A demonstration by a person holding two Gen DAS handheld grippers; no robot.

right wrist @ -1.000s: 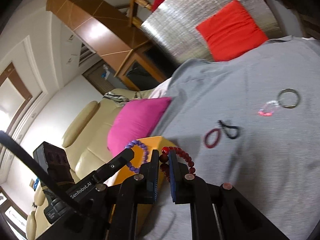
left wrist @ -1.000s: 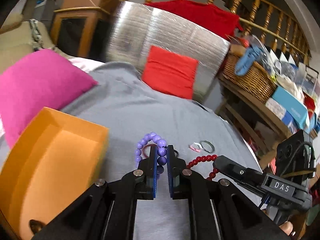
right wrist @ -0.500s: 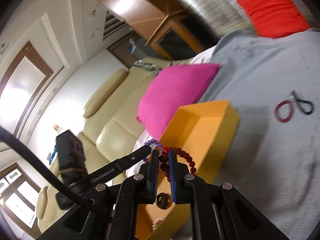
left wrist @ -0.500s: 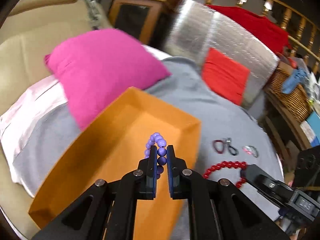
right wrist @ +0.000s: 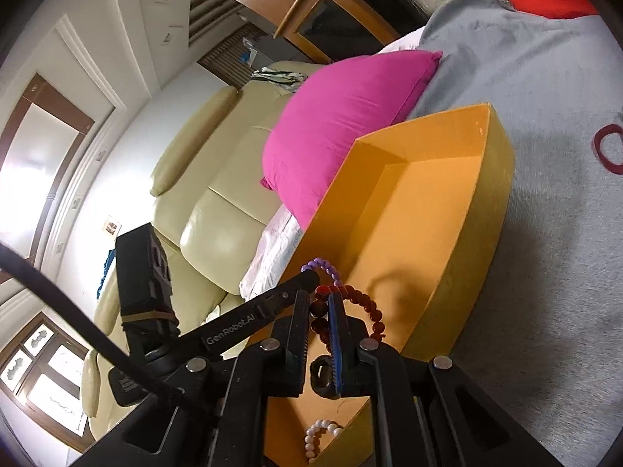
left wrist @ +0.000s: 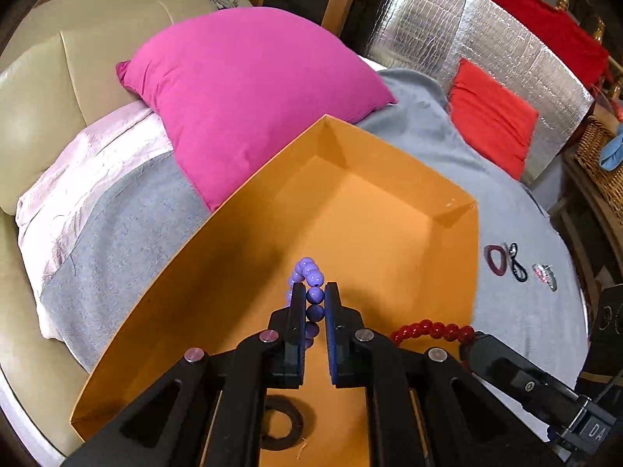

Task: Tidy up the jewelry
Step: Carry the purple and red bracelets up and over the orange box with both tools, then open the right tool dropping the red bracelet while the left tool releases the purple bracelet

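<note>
Left gripper (left wrist: 314, 295) pinches a purple bead bracelet (left wrist: 309, 278) between its fingers, held above the inside of the orange box (left wrist: 389, 210), roughly mid-box, not touching the floor of it. Right gripper (right wrist: 320, 307) is clamped on a red bead bracelet (right wrist: 364, 303), loop hanging out to the right of the fingers, over the near part of the same box (right wrist: 483, 210); in the left view the red beads (left wrist: 432, 329) sit just beside the box's right wall. The two grippers are close together, purple beads (right wrist: 325, 266) just beyond the right one's fingertips. Already in the box: a dark ring-shaped piece (left wrist: 280, 424) on the floor near the front, and a white pearl bracelet (right wrist: 317, 436) at the near corner. The box rests on a grey blanket (left wrist: 518, 311), with a pink cushion (left wrist: 249, 89) touching its far-left side. On the blanket to the right, well apart from the box: a maroon loop (left wrist: 495, 260), a black loop (left wrist: 517, 262) just beside it, and a small pink-clear piece (left wrist: 545, 272). Cream sofa (right wrist: 218, 202) behind.
</note>
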